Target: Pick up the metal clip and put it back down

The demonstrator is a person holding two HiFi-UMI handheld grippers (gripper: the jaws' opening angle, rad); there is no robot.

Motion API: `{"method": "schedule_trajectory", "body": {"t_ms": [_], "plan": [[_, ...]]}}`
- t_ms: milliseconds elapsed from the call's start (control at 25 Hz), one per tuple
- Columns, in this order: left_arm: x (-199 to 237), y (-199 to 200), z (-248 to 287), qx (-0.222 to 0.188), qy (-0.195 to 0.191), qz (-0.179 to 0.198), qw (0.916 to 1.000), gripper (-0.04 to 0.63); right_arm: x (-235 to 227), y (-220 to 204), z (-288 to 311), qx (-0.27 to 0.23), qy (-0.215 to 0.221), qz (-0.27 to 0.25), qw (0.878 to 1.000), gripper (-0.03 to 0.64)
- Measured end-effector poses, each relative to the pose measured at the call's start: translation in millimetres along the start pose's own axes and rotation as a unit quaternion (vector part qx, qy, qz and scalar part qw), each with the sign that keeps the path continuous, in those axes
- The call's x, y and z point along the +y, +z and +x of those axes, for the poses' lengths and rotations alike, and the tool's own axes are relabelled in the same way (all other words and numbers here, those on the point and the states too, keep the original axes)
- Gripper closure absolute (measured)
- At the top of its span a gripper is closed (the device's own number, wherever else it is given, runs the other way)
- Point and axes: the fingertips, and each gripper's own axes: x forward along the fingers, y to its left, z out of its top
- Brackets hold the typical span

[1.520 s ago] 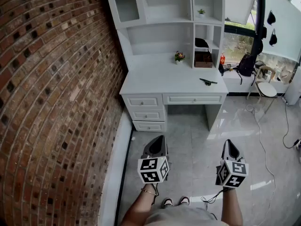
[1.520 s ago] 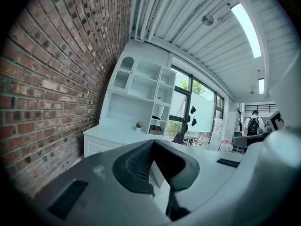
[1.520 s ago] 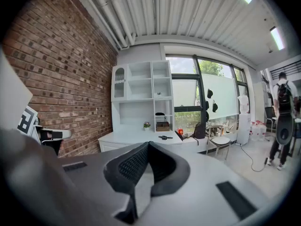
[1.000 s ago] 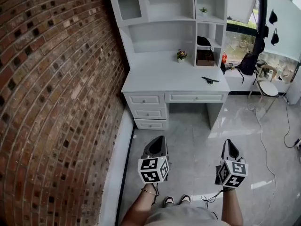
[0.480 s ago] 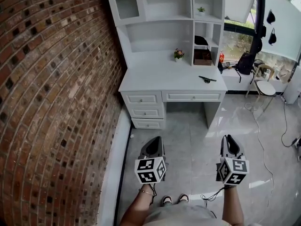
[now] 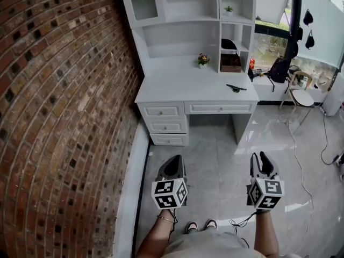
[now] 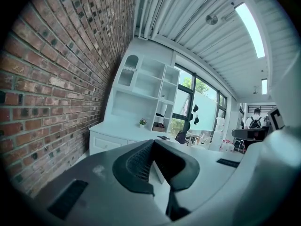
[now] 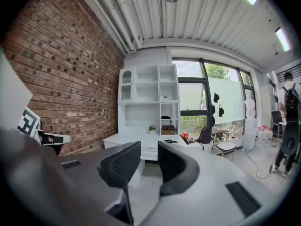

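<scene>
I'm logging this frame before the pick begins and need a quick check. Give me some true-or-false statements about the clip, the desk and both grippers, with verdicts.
The metal clip lies on the white desk. True.
The right gripper holds the clip. False: its jaws stand apart with nothing between them.
The left gripper has its jaws together. True.
The flower pot stands on the floor. False: it stands on the desk, towards the back.
</scene>
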Motion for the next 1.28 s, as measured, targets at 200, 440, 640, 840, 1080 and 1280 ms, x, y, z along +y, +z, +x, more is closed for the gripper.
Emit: {"method": "schedule_trajectory", "body": {"t_ms": [200, 440, 640, 840, 1080, 1280], "plan": [[12, 1, -5, 0.001, 0.002, 0.003, 1.0, 0.584, 9, -3, 0, 0.004, -0.006, -0.003, 1.0, 0.474], [29, 4, -11, 0.001, 0.001, 0.004, 1.0, 0.584, 22, -11, -4, 0.009, -0.014, 0.008, 1.0, 0.465], [42, 13, -19, -0.023, 0.0, 0.0, 0.9997, 0.584, 26, -20, -8, 0.021, -0.027, 0.009, 0.999, 0.466], [57, 2, -19, -0.012, 0.007, -0.016, 0.9998, 0.584, 28, -28, -10, 0.028, -0.038, 0.012, 0.999, 0.469], [66, -7, -3, 0.005, 0.01, -0.019, 0.9998, 0.584, 27, -34, 7, 0.041, -0.04, 0.014, 0.998, 0.471], [78, 0, 24, 0.003, 0.016, -0.017, 0.9997, 0.584, 22, -29, 37, 0.038, -0.039, 0.015, 0.998, 0.471]]}}
